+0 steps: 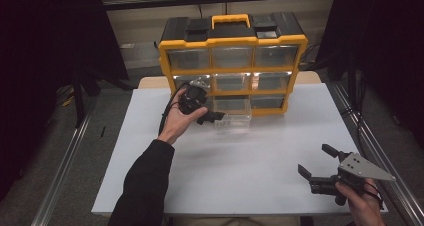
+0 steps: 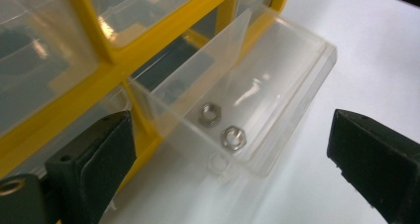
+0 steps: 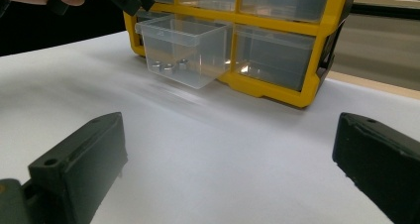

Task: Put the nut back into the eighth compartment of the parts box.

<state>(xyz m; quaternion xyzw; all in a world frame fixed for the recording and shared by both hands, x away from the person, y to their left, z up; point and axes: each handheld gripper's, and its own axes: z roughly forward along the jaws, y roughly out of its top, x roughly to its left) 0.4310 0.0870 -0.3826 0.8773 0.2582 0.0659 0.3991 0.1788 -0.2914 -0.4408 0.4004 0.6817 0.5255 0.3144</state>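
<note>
Had left tongs (image 1: pixel 212 117) spread wide, empty, beside clear drawer (image 1: pixel 233 117) pulled out of yellow organizer (image 1: pixel 232 42), bottom row middle. Hex nuts (image 2: pixel 222 127) lay inside drawer. Right tongs (image 1: pixel 316 162) released, idle over white surface (image 1: pixel 250 156). Judged drawer opened; pushing shut left.

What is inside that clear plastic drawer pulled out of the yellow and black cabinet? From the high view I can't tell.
Observer: Small silver hex nuts lie on the floor of the clear plastic drawer.
Operator: How many?
Observer: Three, counted through the drawer's wall in the right gripper view.
Operator: Is the left gripper gripping the drawer?
Observer: No. The left gripper has its jaws wide apart, with the drawer's front ahead between them and nothing pinched.
</note>
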